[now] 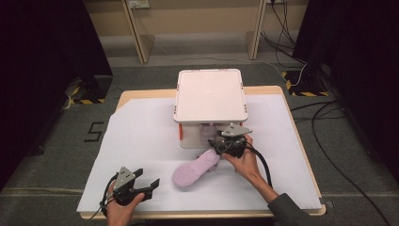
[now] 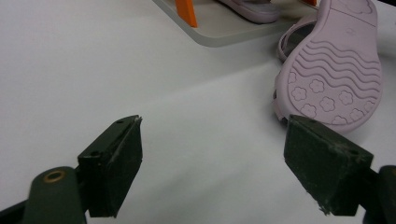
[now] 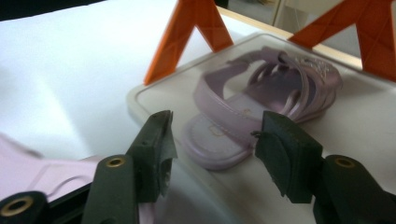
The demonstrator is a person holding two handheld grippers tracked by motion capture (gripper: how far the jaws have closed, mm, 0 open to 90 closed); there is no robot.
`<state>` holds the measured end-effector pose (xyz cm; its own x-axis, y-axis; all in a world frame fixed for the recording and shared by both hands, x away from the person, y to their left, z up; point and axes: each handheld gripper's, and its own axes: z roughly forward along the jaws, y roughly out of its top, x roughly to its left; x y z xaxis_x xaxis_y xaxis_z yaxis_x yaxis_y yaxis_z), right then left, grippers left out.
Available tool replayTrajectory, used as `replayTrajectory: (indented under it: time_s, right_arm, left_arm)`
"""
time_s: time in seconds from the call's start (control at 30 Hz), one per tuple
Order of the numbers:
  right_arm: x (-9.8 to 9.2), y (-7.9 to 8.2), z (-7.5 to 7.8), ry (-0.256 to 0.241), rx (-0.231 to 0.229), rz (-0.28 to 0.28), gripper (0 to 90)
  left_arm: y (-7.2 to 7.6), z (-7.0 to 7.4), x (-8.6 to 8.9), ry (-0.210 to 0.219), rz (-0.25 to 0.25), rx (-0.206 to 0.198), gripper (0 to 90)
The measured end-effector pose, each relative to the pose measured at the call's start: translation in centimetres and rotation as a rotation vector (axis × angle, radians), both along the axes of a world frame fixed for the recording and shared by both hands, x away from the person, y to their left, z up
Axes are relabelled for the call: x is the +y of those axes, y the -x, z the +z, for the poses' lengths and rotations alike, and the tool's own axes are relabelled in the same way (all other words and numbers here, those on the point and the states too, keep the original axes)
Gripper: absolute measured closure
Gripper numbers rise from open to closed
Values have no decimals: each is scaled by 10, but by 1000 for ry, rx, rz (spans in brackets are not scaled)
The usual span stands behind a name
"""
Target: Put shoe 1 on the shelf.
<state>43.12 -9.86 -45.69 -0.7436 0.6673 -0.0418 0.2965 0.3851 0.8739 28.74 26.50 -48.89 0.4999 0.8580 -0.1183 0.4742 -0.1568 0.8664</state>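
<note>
Item: pair of lilac strappy plastic sandals, to be shelved on a small two-tier rack with pale trays and orange plastic supports (image 1: 180, 132).

Sandal one (image 3: 261, 107): lies upright on the lower tray (image 3: 140, 100) of the rack, sole down, straps up, heel end toward the tray's front edge. In the right gripper view it sits just beyond the jaw tips, between the two orange supports. Judged placed.

Sandal two (image 1: 195, 169): lies on the white sheet covering the table (image 1: 141, 141), in front of the rack, turned sole-up. The left gripper view shows its wave-and-flower tread (image 2: 334, 70), with its far end just beside the tray's edge. Judged not yet shelved.

Right gripper (image 1: 221, 146): held at the front of the lower tier, near the far end of sandal two. Its jaws stand spread, with nothing between the pads; sandal one shows in the gap but lies past them, untouched. A pale lilac surface, probably sandal two, passes under the lower left of the right gripper view; whether the gripper touches it cannot be told.

Left gripper (image 1: 151, 184): held low near the table's front edge, well apart from the rack, pointing toward sandal two. Jaws spread wide, empty, above bare sheet.

Upper tray (image 1: 211, 94): bare.

Status: about half done by this reckoning. Remaining: grasp sandal two, turn it sole-down, and set it beside its mate on the lower tray, where room appears to remain.
</note>
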Motion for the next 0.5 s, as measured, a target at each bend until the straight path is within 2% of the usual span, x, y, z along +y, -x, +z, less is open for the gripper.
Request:
replayTrajectory:
  time_s: [0.1,0.2,0.23,0.3,0.37,0.47,0.5]
  right_arm:
    - [-5,13,11,-8,-21,21,410]
    - [-8,26,19,-17,-20,48,383]
    - [-8,26,19,-17,-20,48,383]
    - [-10,40,23,-21,-8,81,354]
    - [-11,48,24,-14,-12,101,331]
    - [-11,53,24,-17,-2,119,321]
    - [-10,60,22,-16,10,143,297]
  left_arm:
    - [0,0,0,4,-1,-1,193]
    - [0,0,0,6,-2,-4,193]
    - [0,0,0,6,-2,-4,193]
    - [0,0,0,5,-1,-3,193]
    - [0,0,0,4,-1,-3,193]
    - [0,0,0,2,0,-2,193]
    - [0,0,0,2,1,-2,193]
